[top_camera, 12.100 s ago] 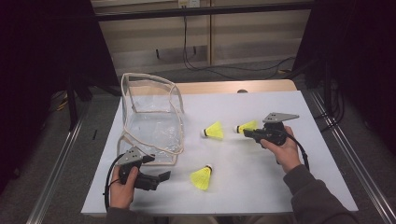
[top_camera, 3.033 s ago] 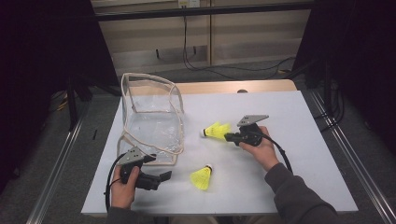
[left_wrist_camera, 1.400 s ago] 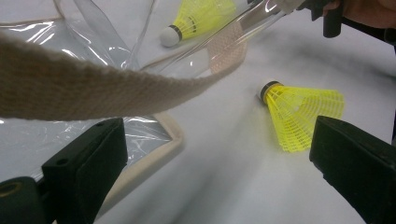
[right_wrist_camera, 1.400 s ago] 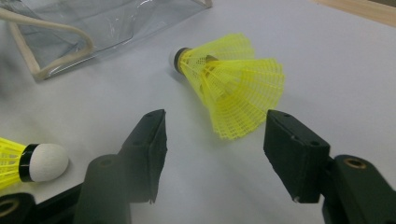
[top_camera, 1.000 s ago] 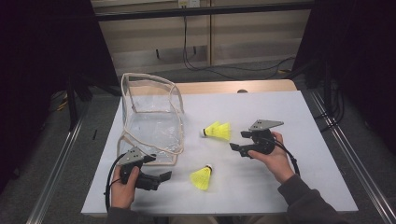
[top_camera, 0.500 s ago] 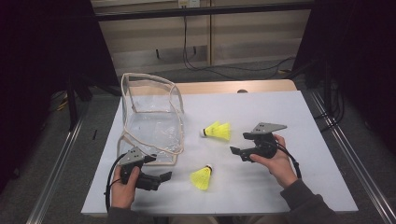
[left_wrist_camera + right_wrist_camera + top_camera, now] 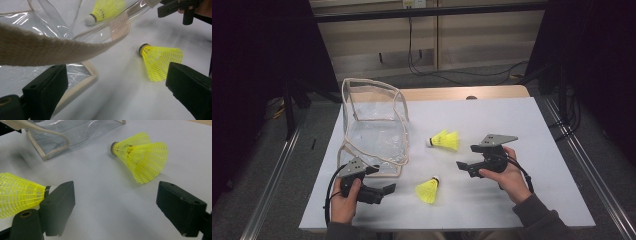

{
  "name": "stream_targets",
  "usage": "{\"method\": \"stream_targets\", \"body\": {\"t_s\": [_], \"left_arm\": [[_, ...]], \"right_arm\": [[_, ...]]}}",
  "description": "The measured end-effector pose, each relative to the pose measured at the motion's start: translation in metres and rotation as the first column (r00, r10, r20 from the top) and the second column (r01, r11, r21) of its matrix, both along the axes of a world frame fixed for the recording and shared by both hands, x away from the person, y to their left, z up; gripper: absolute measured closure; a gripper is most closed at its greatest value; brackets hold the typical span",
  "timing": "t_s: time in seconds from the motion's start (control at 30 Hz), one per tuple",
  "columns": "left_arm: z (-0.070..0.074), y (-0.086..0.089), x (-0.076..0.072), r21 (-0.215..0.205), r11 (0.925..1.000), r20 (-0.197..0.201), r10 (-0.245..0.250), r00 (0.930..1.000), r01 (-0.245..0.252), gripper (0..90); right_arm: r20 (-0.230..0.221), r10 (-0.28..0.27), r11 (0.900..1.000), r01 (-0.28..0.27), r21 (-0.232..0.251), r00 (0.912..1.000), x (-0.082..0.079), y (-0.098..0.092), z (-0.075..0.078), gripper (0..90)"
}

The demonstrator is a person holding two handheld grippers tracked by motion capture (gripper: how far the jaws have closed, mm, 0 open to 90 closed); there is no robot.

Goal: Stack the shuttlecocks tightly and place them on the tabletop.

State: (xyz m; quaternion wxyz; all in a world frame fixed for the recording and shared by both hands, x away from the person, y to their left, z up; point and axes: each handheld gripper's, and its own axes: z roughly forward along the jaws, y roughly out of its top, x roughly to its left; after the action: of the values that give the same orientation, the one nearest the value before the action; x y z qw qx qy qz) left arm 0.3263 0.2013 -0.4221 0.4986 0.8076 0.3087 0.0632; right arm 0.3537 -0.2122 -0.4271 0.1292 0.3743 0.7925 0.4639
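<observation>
Two nested yellow shuttlecocks [image 7: 445, 140] are left lying on the white table [image 7: 532, 130], just beside the clear bag [image 7: 374, 131]. The right gripper [image 7: 463, 167] has just been opening, nothing between its jaws, apparently for release. The left gripper [image 7: 388, 189] is held open, empty, near a single shuttlecock [image 7: 428, 190].

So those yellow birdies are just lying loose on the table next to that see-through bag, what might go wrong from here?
The stacked shuttlecocks lie on their side, so a nudge from the open right gripper could probably roll or split them. The plastic skirt of the single shuttlecock looks soft, and a hard pinch might crush it. The floppy clear bag has a strap drooping before the left gripper, which might snag.
</observation>
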Motion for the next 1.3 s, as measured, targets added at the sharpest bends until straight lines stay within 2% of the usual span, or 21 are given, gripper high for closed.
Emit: {"method": "stream_targets", "body": {"t_s": [0.1,0.2,0.4,1.3], "left_arm": [[0.0,-0.001,0.0,0.002,1.0,-0.001,-0.003,1.0,0.003,4.2],[0.0,0.0,0.0,0.001,1.0,-0.001,-0.004,1.0,0.004,4.2],[0.0,-0.001,0.0,0.004,1.0,-0.001,-0.005,1.0,0.005,4.2],[0.0,-0.001,0.0,0.0,1.0,-0.002,-0.006,1.0,0.006,4.2]], "right_arm": [[-0.006,0.01,1.0,-0.009,0.02,0.9999,-0.001,0.002,0.001,14.3],[-0.001,0.018,1.0,-0.018,0.007,0.9998,-0.003,0.005,0.001,13.4],[-0.009,0.041,0.999,-0.041,0.01,0.9991,-0.005,0.011,0.0,12.7],[0.005,0.112,0.994,-0.112,-0.005,0.9937,-0.014,0.036,0.002,10.4]]}}
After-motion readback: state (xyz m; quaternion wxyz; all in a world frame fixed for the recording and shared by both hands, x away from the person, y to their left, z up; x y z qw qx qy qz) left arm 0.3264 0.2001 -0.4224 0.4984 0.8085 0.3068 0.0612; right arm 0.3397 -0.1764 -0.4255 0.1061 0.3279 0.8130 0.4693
